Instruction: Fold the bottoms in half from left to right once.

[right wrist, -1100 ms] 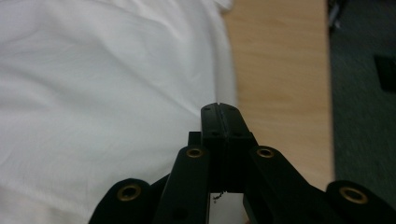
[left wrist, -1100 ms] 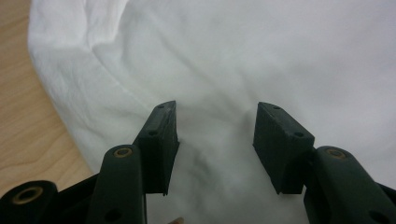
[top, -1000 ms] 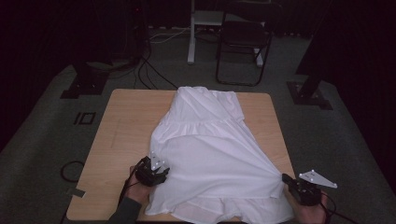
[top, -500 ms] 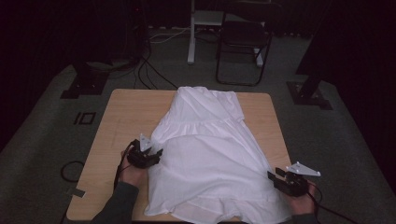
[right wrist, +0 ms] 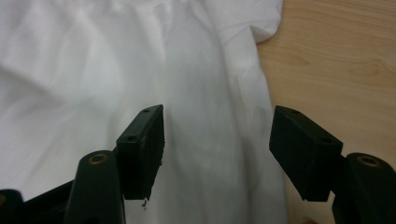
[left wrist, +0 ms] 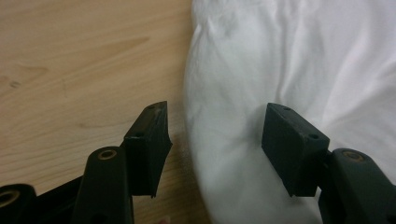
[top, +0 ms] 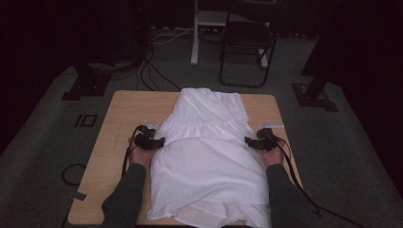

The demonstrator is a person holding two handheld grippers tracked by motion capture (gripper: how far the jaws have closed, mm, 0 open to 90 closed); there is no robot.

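Sleeves enter from the bottom edge, forearms cut off below the elbow; hem of the white dress (top: 209, 161) runs off the near tabletop (top: 119, 123) edge, partly out of frame; left tool (top: 160, 142) at the dress's left edge, right tool (top: 248, 140) at its right edge, both pointing inward, level, at mid-garment; jaws of each have just been opening and stand apart, cloth edge between them, unpressed; no legible writing; chair (top: 247, 42) beyond, dim.

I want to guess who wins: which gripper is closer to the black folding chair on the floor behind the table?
Right. The right gripper sits at the white dress's right edge, below the chair. The left gripper sits at the dress's left edge, farther across.
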